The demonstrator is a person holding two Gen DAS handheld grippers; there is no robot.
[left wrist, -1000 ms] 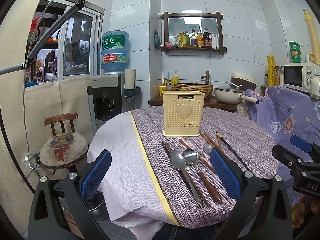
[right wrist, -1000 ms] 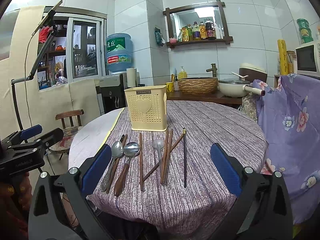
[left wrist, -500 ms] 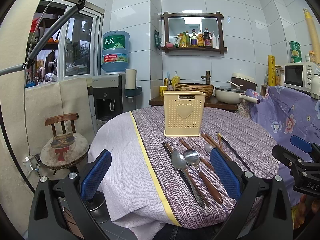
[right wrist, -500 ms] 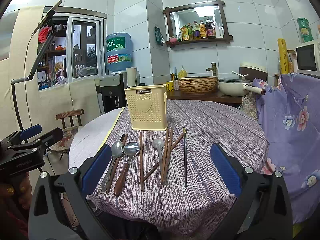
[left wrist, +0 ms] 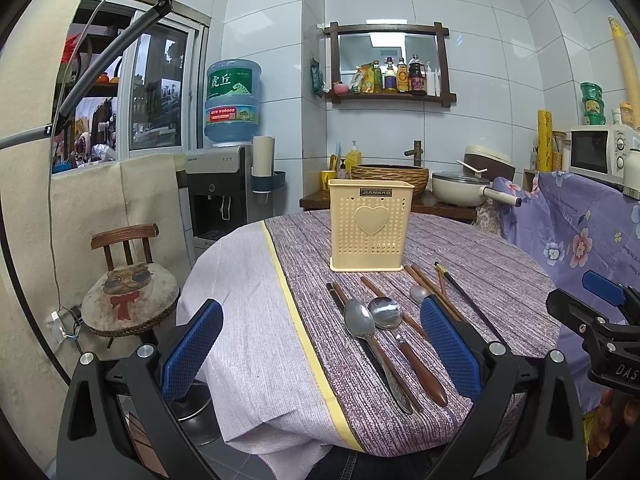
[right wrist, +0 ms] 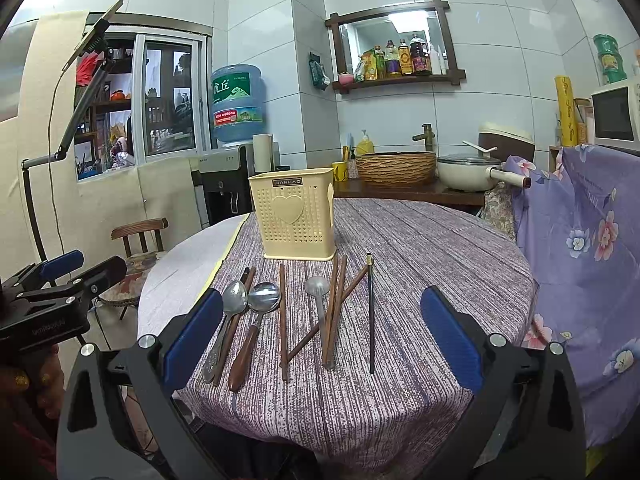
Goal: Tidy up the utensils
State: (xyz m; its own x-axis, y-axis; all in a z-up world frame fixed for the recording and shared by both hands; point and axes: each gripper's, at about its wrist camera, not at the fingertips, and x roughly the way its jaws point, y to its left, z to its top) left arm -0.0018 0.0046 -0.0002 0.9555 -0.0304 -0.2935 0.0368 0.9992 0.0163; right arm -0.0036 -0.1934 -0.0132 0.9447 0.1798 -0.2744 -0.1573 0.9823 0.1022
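A cream perforated utensil holder (left wrist: pixel 371 225) (right wrist: pixel 296 216) with a heart on its front stands upright on the round table. In front of it lie a steel spoon (left wrist: pixel 359 322) (right wrist: pixel 234 303), a brown-handled spoon (left wrist: pixel 386 314) (right wrist: pixel 264 298), a small pale spoon (right wrist: pixel 317 286), several brown chopsticks (right wrist: pixel 336 304) and a black chopstick (right wrist: pixel 371 312). My left gripper (left wrist: pixel 322 350) hovers open at the table's near left edge, nothing between its blue pads. My right gripper (right wrist: pixel 322 340) is open over the near ends of the utensils, empty as well.
The table wears a purple striped cloth (right wrist: pixel 420 248) with a white part and a yellow band (left wrist: pixel 296 320). A wooden chair (left wrist: pixel 130 280) stands left of it, and a floral purple cover (right wrist: pixel 580 248) on the right. Behind are a water dispenser (left wrist: pixel 230 184) and a counter with a basket (right wrist: pixel 396 166) and pot (right wrist: pixel 468 170).
Both views have shifted only slightly; the utensils and holder lie as before and both grippers stay open.
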